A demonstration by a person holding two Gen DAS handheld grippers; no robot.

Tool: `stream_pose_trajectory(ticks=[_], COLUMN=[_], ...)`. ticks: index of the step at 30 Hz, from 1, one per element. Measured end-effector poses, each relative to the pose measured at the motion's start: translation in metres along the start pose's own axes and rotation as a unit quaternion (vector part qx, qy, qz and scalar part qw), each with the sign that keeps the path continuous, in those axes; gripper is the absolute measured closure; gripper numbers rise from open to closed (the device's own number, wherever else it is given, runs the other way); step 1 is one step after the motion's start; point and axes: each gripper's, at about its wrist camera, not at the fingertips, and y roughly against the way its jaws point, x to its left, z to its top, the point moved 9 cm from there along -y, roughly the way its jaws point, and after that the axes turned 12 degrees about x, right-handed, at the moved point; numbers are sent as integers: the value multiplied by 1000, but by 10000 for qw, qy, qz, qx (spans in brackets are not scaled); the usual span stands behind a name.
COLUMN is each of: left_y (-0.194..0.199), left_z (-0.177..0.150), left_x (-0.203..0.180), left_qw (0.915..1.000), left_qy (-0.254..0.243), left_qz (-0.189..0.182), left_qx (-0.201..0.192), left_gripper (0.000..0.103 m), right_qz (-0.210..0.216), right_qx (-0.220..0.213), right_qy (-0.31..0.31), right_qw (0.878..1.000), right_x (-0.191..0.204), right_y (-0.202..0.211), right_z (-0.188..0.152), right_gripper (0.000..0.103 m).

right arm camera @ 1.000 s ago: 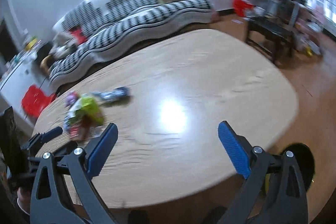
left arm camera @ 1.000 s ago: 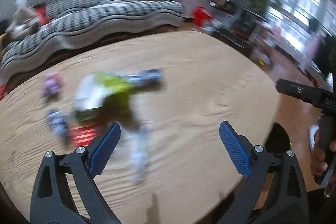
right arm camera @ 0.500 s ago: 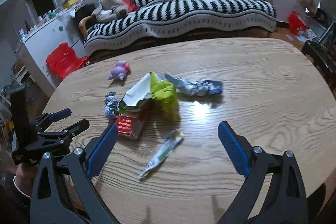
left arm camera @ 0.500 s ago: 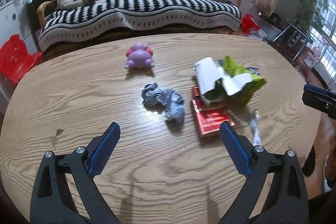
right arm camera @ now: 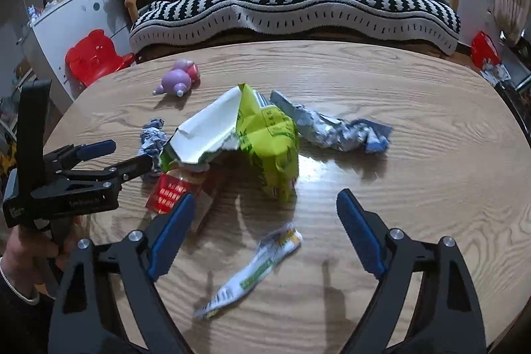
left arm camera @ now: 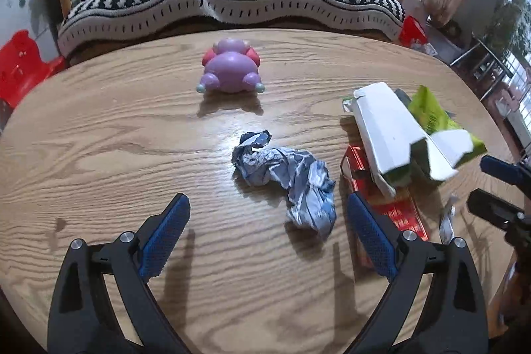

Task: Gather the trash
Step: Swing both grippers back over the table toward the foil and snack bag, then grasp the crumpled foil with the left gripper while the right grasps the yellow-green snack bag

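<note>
both tools gape: left tool (left arm camera: 268, 214) over crumpled foil (left arm camera: 288, 178), right tool (right arm camera: 262, 214) over wrapper (right arm camera: 252, 271).

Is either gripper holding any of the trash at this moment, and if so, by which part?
Nothing is held. The left gripper and right gripper are both open above the table, with no trash between their fingers.

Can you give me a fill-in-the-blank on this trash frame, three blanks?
1. The fingers of the left gripper stand ____.
2. The toy on the wooden table is mostly ____ in colour.
3. The torn carton partly covers a ____ packet.

Missing words: open; purple; red
</note>
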Motion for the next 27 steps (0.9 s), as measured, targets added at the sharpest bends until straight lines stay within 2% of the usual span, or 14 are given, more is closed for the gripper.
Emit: stream_pose_trajectory(ticks=[3,9,10,12,13,14,15,17,27], left_y=[-9,-19,-18,-18,-17,-17,-16,-14,16], left_z=[1,5,5,6,6,7,6,5,5], left_x=[-2,-5,-5,-6,-7,-7,-10,-16,-18], left_qw=[10000,9999,10000,10000,10000,10000,9999,9998,9998], left_qy=[-21,-3,10,32,10,-32,-107,-181,-130], left_qz=[91,107,88,40,40,88,108,50,4], left_qx=[17,29,24,-5,-10,-23,-9,48,-168], left_gripper=[10,10,11,13,22,34,41,73,76], right_qz=[-70,-74,-81,-57,-68,-41,-19,-88,-125], right_qx=[-27,-78,-92,-77,-51,-53,-59,-143,-363], right_qy=[67,117,119,123,121,125,122,140,-81], right_qw=[9999,9999,9999,9999,9999,9999,9999,9998,9992], right_x=[2,3,3,3,3,3,4,3,-14], right_y=[-13,-32,-34,-37,-38,-37,-36,-30,-2], right_z=[9,23,25,26,26,26,27,27,24], right_gripper=[20,29,33,46,62,65,65,66,67])
